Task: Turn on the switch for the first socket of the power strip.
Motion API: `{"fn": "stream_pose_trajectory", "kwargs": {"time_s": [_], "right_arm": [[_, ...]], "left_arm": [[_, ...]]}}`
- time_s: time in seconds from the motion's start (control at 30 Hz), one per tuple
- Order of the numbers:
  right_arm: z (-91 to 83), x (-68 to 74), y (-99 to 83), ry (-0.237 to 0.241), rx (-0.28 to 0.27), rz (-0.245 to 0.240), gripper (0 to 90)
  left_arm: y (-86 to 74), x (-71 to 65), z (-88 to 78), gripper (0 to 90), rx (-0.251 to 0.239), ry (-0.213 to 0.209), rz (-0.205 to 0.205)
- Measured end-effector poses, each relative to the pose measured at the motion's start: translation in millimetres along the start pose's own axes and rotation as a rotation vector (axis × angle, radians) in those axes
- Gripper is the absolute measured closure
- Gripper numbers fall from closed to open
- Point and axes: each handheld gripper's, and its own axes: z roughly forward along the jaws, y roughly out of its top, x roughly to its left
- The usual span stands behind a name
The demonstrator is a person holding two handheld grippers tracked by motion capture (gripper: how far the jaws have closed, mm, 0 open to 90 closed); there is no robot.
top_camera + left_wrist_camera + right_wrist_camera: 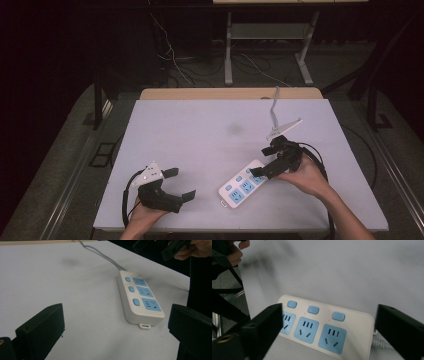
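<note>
I see my right gripper (pixel 262 161), jaws apart, over the power strip's (pixel 242 185) cord end; left gripper (pixel 181 183), also apart, sits farther off.

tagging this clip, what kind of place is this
Probably a lab or recording workspace, not a home: a bare white table holding one power strip, loose cables on the dark floor, and a metal desk frame behind.

White power strip (pixel 324 327) on table (pixel 352 272); three blue sockets, three switches; jaws wide apart.
</note>
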Motion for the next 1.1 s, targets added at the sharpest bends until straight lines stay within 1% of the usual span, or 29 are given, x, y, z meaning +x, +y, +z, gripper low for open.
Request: {"fn": "stream_pose_trajectory", "kwargs": {"time_s": [0.03, 0.07, 0.1, 0.17, 0.2, 0.23, 0.3, 0.37, 0.4, 0.43, 0.47, 0.5, 0.53, 0.67, 0.7, 0.77, 1.03, 1.1], "right_arm": [[-0.3, -1.1, 0.7, 0.005, -0.012, 0.001, 14.9], [-0.3, -1.1, 0.7, 0.005, -0.012, 0.001, 14.9], [-0.1, -1.9, 1.0, 0.000, -0.008, 0.002, 20.7], [0.2, -2.9, 0.7, -0.003, -0.007, -0.005, 27.7], [0.2, -2.9, 0.7, -0.003, -0.007, -0.005, 27.7], [-0.3, -3.2, 0.4, -0.010, -0.011, -0.011, 35.2], [-0.5, -3.0, 0.3, -0.020, -0.014, -0.018, 42.0], [-0.2, -3.4, 0.1, -0.022, -0.010, -0.027, 50.8], [-0.2, -3.4, 0.1, -0.022, -0.010, -0.027, 50.8], [1.0, -3.9, -0.1, -0.010, -0.001, -0.035, 59.9], [1.0, -3.9, -0.1, -0.010, -0.001, -0.035, 59.9], [2.0, -4.2, -0.2, -0.001, 0.007, -0.043, 68.8], [2.6, -4.2, -0.1, 0.007, 0.010, -0.043, 73.6], [6.8, -5.5, 0.6, 0.030, 0.023, -0.057, 86.5], [7.9, -5.9, 0.8, 0.033, 0.026, -0.060, 88.4], [10.0, -6.3, 1.3, 0.032, 0.031, -0.060, 89.3], [18.6, -8.7, 2.1, 0.030, 0.043, -0.064, 89.3], [21.4, -9.6, 2.4, 0.033, 0.053, -0.065, 89.3]], "left_arm": [[0.2, -0.4, -0.5, 0.1, -0.007, 0.003, 0.003], [0.4, -0.7, -1.3, 0.1, -0.013, 0.005, 0.005], [0.5, -0.6, -1.7, 0.7, -0.017, 0.005, 0.006], [0.2, -0.3, -1.9, 0.7, -0.014, 0.004, 0.004], [0.1, -0.1, -1.9, 0.7, -0.011, 0.004, 0.004], [0.0, 0.2, -1.9, 0.5, -0.011, 0.003, 0.002], [0.0, 0.4, -1.6, 0.6, -0.013, 0.003, -0.001], [-0.1, 0.4, -1.4, 0.4, -0.009, 0.000, 0.000], [-0.2, 0.3, -1.0, 0.4, -0.007, -0.001, 0.000], [-0.2, 0.3, -0.8, 0.3, -0.004, -0.001, 0.002], [-0.2, 0.2, -0.7, 0.3, -0.002, -0.001, 0.003], [-0.1, 0.1, -0.6, 0.3, -0.001, -0.002, 0.003], [-0.1, 0.0, -0.6, 0.3, -0.001, -0.002, 0.002], [-0.3, 0.3, -0.4, 0.2, -0.002, -0.002, 0.001], [-0.3, 0.4, -0.6, 0.2, -0.002, -0.002, 0.001], [-0.3, 0.6, -0.7, 0.2, -0.002, -0.003, 0.001], [-0.2, 0.6, -0.2, 0.2, 0.000, -0.002, 0.003], [-0.3, 0.5, -0.2, 0.2, 0.000, -0.003, 0.002]]}}
